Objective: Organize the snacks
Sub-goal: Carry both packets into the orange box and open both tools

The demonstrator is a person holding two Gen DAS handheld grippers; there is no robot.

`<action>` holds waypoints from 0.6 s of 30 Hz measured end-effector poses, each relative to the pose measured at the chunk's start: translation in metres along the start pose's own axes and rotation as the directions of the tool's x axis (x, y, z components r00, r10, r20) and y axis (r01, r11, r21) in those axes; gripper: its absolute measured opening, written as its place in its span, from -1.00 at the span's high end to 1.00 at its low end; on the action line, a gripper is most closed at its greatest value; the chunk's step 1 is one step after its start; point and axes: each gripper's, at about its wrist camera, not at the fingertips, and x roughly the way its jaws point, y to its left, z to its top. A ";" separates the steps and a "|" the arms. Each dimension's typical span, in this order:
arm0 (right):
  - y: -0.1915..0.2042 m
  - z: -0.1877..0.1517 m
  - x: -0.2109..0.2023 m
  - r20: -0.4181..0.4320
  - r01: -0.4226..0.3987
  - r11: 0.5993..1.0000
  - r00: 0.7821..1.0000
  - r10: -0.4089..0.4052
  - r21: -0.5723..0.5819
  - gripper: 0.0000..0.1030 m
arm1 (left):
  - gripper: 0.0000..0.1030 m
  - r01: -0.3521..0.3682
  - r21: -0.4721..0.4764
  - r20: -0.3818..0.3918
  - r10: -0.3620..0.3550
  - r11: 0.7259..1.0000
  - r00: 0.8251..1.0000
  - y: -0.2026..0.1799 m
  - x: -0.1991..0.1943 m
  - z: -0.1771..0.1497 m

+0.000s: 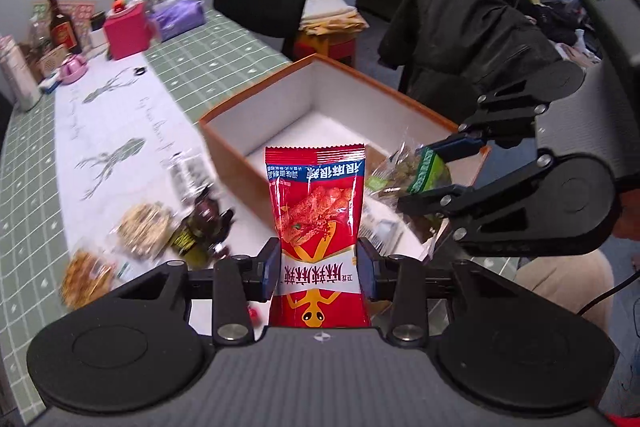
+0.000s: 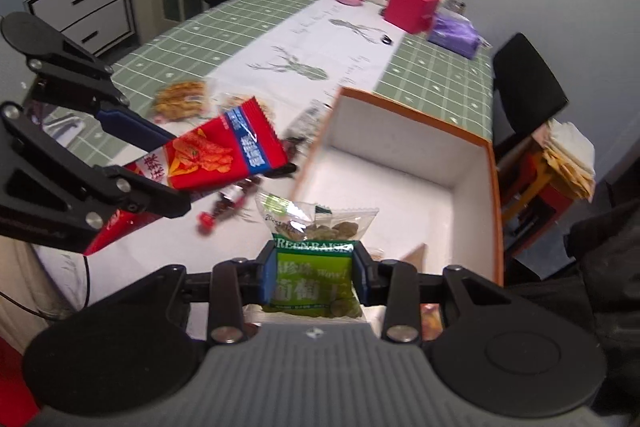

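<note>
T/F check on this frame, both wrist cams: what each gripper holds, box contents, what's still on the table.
1. The left gripper is shut on a red snack packet. True.
2. The right gripper is open, holding nothing. False: it is shut on a green raisin packet.
3. The orange box is packed full of snacks. False: its visible white floor is bare.
4. Other snack packets lie on the table runner outside the box. True.
</note>
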 end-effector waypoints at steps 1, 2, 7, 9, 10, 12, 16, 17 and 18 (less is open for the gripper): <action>-0.008 -0.002 0.004 -0.011 0.004 1.000 1.000 -0.004 0.013 0.30 | 0.13 0.013 0.002 0.004 -0.013 1.000 1.000 -0.003 0.006 0.007; -0.015 -0.005 0.009 -0.023 0.007 1.000 1.000 -0.007 0.027 0.30 | 0.13 0.026 0.005 0.003 -0.026 1.000 1.000 -0.006 0.013 0.014; -0.041 -0.012 0.037 -0.071 -0.011 0.997 0.997 0.016 0.077 0.30 | 0.13 0.074 0.027 -0.022 -0.074 0.997 0.997 -0.018 0.053 0.042; -0.046 -0.013 0.045 -0.082 -0.023 0.997 0.996 0.030 0.079 0.30 | 0.13 0.060 0.048 -0.032 -0.059 0.997 0.998 -0.020 0.069 0.051; -0.048 -0.014 0.049 -0.089 -0.029 0.997 0.995 0.036 0.076 0.30 | 0.13 0.047 0.058 -0.039 -0.045 0.997 0.998 -0.021 0.077 0.055; -0.051 -0.015 0.059 -0.104 -0.036 0.997 0.994 0.043 0.071 0.30 | 0.13 0.024 0.075 -0.057 -0.020 0.997 0.998 -0.020 0.094 0.060; -0.058 -0.015 0.077 -0.130 -0.059 0.996 0.989 0.068 0.074 0.30 | 0.13 0.010 0.106 -0.110 0.002 0.994 0.994 -0.019 0.124 0.069; -0.059 -0.015 0.082 -0.135 -0.066 0.995 0.988 0.076 0.076 0.30 | 0.13 0.006 0.117 -0.121 0.008 0.993 0.993 -0.018 0.131 0.070; -0.060 -0.015 0.086 -0.140 -0.074 0.994 0.987 0.084 0.077 0.30 | 0.13 0.003 0.134 -0.131 0.015 0.991 0.991 -0.019 0.137 0.071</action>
